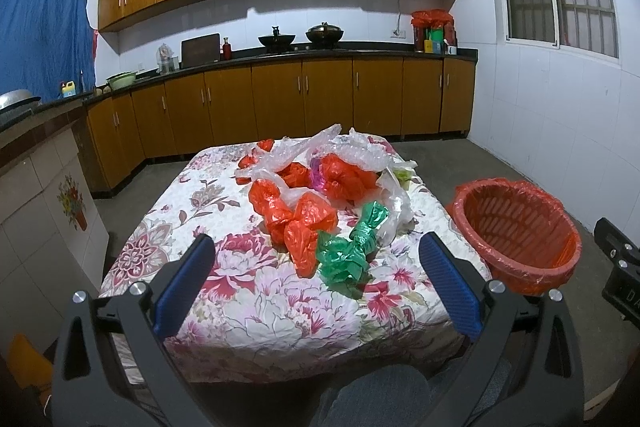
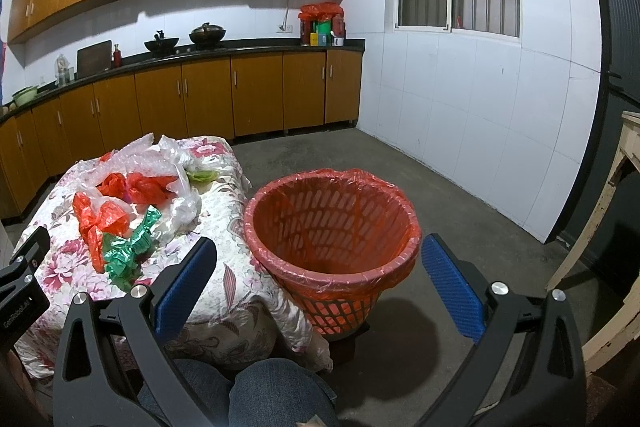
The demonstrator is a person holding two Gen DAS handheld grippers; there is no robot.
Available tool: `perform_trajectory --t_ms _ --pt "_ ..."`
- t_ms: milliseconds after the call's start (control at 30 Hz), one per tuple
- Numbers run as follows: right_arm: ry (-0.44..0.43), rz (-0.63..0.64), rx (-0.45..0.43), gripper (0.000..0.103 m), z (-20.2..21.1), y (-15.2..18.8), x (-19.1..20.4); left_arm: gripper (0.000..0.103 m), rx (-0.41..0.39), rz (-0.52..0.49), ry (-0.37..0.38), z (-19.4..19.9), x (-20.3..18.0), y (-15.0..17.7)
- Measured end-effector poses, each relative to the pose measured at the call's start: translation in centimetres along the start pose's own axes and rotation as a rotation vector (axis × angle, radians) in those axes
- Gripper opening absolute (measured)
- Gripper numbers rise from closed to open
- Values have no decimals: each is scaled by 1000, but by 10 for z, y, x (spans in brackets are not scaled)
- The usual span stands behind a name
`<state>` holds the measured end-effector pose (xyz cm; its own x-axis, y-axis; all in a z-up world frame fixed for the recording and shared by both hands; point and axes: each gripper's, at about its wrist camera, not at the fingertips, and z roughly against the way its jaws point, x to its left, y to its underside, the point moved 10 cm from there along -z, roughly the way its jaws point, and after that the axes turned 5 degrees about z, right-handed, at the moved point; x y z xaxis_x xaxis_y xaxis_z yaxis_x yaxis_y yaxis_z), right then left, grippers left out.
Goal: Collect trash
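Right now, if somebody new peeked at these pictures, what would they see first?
Probably the pile of crumpled plastic bags, bright orange, green and clear, heaped on the flowery tablecloth. Next, the orange trash basket with its orange liner, standing on the floor just right of the table and looking empty. Both the left gripper and the right gripper are open, holding nothing.

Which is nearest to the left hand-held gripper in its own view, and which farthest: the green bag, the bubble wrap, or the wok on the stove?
From the left hand-held gripper:
1. Green bag, just ahead on the table.
2. Bubble wrap, at the table's far end.
3. Wok, on the back counter.
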<state>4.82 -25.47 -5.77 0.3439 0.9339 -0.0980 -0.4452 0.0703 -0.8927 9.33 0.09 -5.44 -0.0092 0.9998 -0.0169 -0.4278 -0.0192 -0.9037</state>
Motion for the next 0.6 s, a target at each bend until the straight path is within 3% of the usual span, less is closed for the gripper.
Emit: perform_trajectory --t_ms 300,600 --pt "-18 -1 9 101 -8 1 2 99 28 9 -15 -10 5 2" --pt "-123 27 51 101 -32 -3 41 99 81 53 -84 -40 43 5"
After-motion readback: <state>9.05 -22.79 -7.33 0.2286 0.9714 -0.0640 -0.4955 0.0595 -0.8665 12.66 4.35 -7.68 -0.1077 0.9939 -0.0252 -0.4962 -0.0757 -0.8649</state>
